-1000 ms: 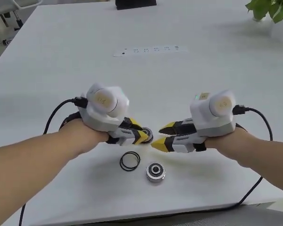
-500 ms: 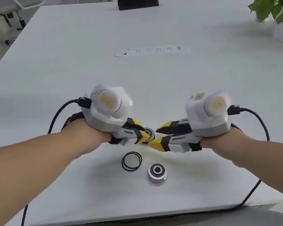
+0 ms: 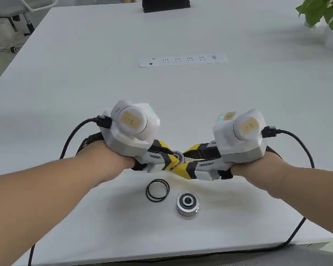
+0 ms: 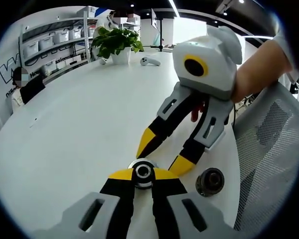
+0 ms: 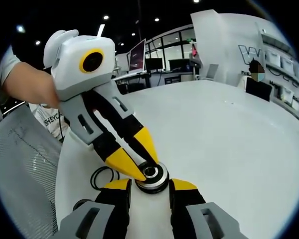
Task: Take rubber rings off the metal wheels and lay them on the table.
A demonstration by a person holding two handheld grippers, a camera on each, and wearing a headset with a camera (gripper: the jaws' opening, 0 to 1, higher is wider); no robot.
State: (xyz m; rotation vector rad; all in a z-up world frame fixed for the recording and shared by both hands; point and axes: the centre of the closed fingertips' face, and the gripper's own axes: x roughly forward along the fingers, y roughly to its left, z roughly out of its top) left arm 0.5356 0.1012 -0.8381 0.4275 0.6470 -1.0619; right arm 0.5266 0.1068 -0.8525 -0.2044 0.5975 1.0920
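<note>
yellow-tipped jaws of the left gripper [image 4: 141, 174] pinch a metal wheel [image 5: 152, 177] over the white table [image 3: 72, 83], close to its near edge. the right gripper [image 4: 163, 155] points in from the right, nose to nose with it, jaws narrowly parted either side of that wheel. both wrists turn inward. two loose black rubber rings [image 3: 157, 190] and a second wheel [image 3: 187, 203] lie just nearer.

Legible at nine o'clock in the right gripper view: dark capitals, roughly "SHEVCA", on a white T-shirt [image 5: 46, 122]. At two o'clock, a large dark "W" starting a cut-off word on a white office wall [image 5: 261, 50]. Another large "W" at nine o'clock in the left gripper view, on a white wall beside shelves [image 4: 7, 77]. Markings on the flat white power strip [image 3: 183, 59], twelve o'clock in the head view, too small to read.
</note>
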